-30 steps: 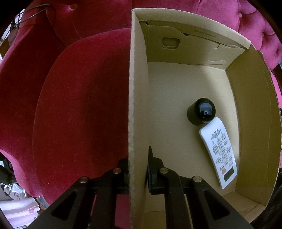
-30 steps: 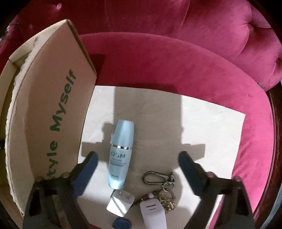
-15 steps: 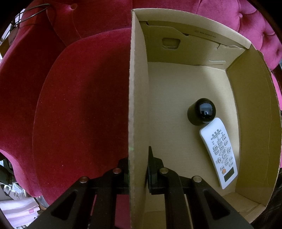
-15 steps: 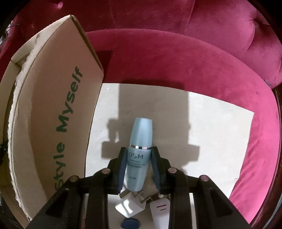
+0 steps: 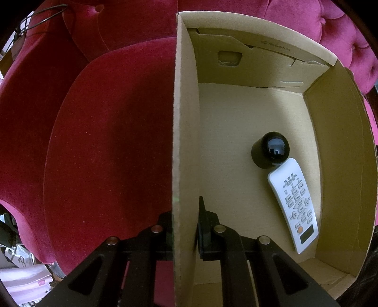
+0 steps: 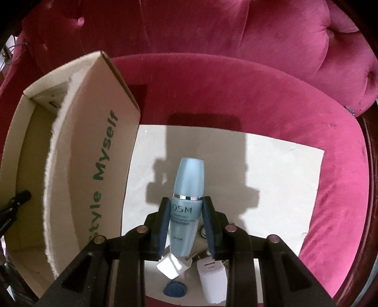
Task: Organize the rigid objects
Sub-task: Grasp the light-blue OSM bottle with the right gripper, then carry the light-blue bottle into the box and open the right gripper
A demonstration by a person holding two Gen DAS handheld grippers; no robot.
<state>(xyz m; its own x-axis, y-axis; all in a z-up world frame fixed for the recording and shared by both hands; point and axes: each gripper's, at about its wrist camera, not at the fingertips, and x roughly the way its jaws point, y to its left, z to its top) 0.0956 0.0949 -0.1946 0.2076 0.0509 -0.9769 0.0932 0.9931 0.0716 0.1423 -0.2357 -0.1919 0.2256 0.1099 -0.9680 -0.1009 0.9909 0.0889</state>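
Between the right gripper's (image 6: 185,224) blue pads, held tight, a light blue bottle (image 6: 186,203) points its rounded cap away, silver ring around its middle.

1. Crimson velvet armchair (image 6: 259,99), button-tufted backrest, rounded seat cushion; fills most of both views.
2. Pale rectangular sheet (image 6: 278,170) lies flat on the seat cushion, hard shadows cast across it.
3. Thin wire hanger (image 5: 40,17) at upper left of the left wrist view, behind the chair's arm.
4. White bags or wrappings (image 5: 21,281) at lower left, on the floor beside the chair; contents unclear.
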